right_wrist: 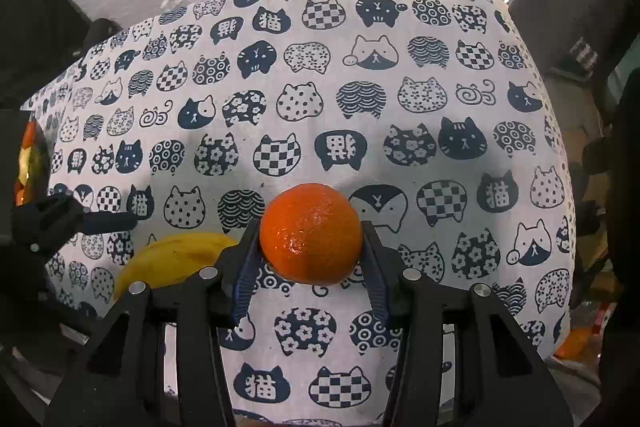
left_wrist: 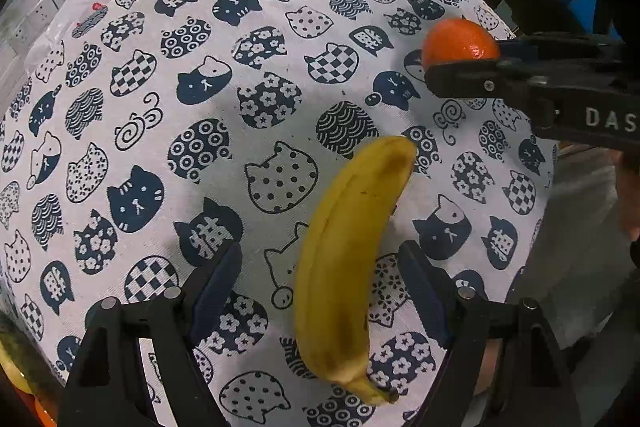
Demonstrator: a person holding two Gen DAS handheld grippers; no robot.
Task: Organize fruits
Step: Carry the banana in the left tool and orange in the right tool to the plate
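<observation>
One orange clamped in right tool, one banana between open left tool fingers

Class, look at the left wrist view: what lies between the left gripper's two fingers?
The banana lies lengthwise between the open left gripper fingers, on the cat-print tablecloth, touching neither.

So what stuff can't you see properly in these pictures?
- Banana, right wrist view: mostly hidden behind the right gripper's fingers.
- Orange, left wrist view: its underside is covered by the right gripper's finger.
- Orange-yellow objects, right wrist view: cut off at the left edge, too blurred to name.
</observation>
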